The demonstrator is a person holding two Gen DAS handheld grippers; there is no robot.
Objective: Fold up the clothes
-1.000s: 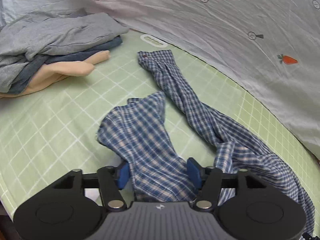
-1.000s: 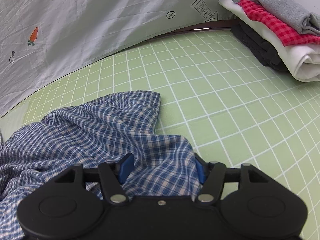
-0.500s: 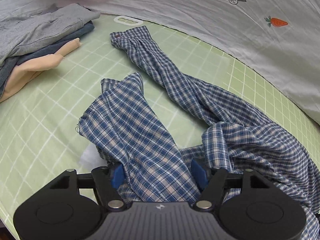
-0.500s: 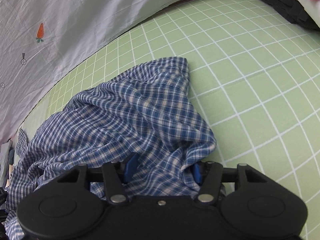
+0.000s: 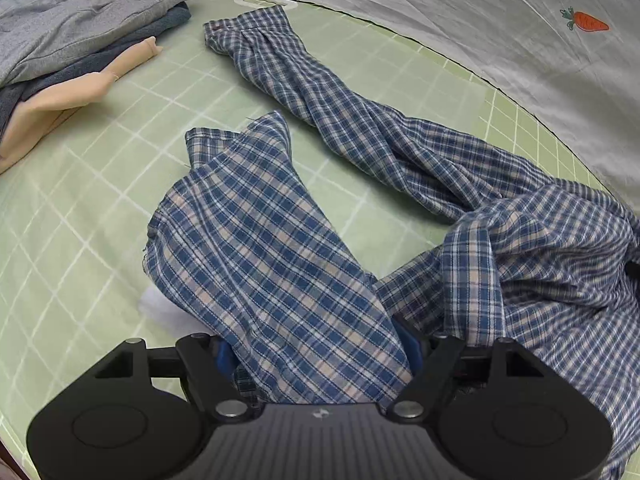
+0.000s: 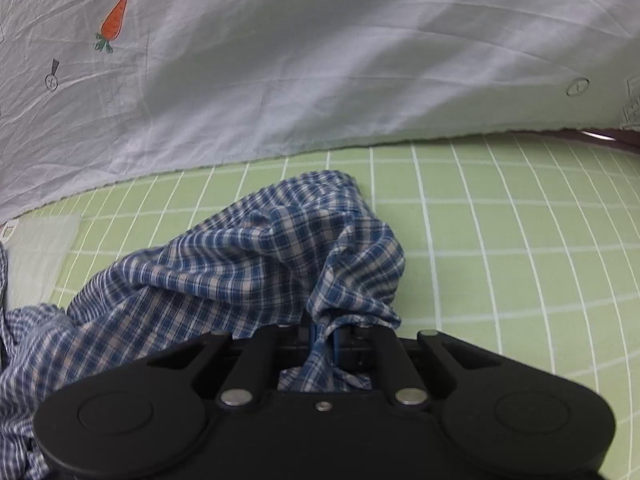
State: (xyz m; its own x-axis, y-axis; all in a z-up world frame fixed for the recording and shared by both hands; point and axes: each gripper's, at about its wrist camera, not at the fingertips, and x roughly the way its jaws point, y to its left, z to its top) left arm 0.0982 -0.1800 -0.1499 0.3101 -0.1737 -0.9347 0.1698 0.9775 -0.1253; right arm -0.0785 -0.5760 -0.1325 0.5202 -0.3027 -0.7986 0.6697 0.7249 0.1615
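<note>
A blue and white plaid shirt point(image 5: 288, 240) lies crumpled on the green grid mat point(image 5: 80, 208), one sleeve stretched toward the far edge. My left gripper point(image 5: 316, 356) has its jaws wide apart with a fold of the shirt lying between them. In the right wrist view, my right gripper point(image 6: 325, 334) is shut on a bunched edge of the same shirt point(image 6: 240, 272), which rises in a ridge in front of it.
A pile of grey, dark blue and peach clothes point(image 5: 72, 48) lies at the far left of the mat. A pale sheet with a carrot print point(image 6: 280, 60) hangs along the far edge of the mat point(image 6: 500, 240).
My right gripper has closed on the shirt's edge and turned away from the folded stack. My left gripper has moved forward over the shirt, jaws still apart.
</note>
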